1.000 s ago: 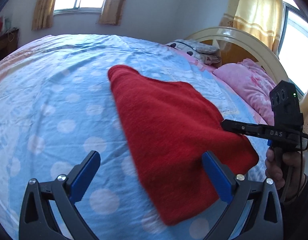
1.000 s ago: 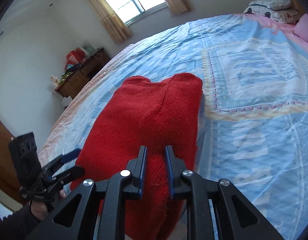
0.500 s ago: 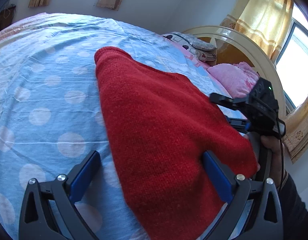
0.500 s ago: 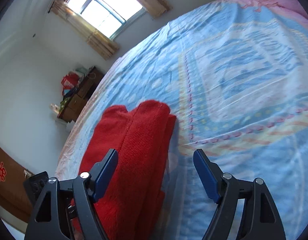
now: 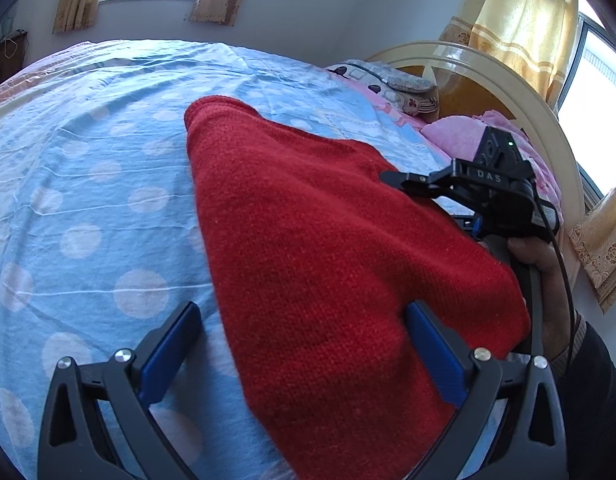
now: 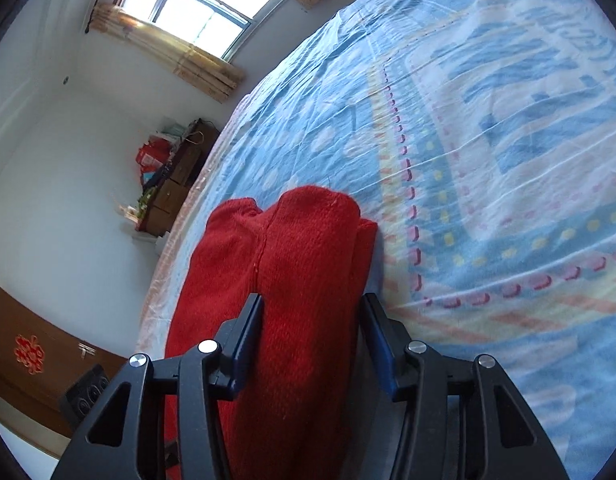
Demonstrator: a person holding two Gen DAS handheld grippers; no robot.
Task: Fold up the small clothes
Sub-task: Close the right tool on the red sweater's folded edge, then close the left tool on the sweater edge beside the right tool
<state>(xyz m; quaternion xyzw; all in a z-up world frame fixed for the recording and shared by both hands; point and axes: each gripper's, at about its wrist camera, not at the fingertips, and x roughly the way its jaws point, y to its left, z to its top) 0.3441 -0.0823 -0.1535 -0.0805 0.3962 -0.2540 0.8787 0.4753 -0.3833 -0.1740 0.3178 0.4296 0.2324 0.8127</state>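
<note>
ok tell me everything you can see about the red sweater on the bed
The red sweater is a knitted, woolly-looking garment, folded into a long narrow stack with layered edges. It lies on the blue dotted bedsheet. A thick folded ridge of it runs between the fingers of the right gripper, whose jaws are closing around it. The left gripper is wide open over its near end, one finger against the knit, not gripping.

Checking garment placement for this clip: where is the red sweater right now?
The red sweater lies on the blue dotted bedspread, right of centre in the left wrist view; in the right wrist view a fold of it sits between the closing right gripper jaws.
</note>
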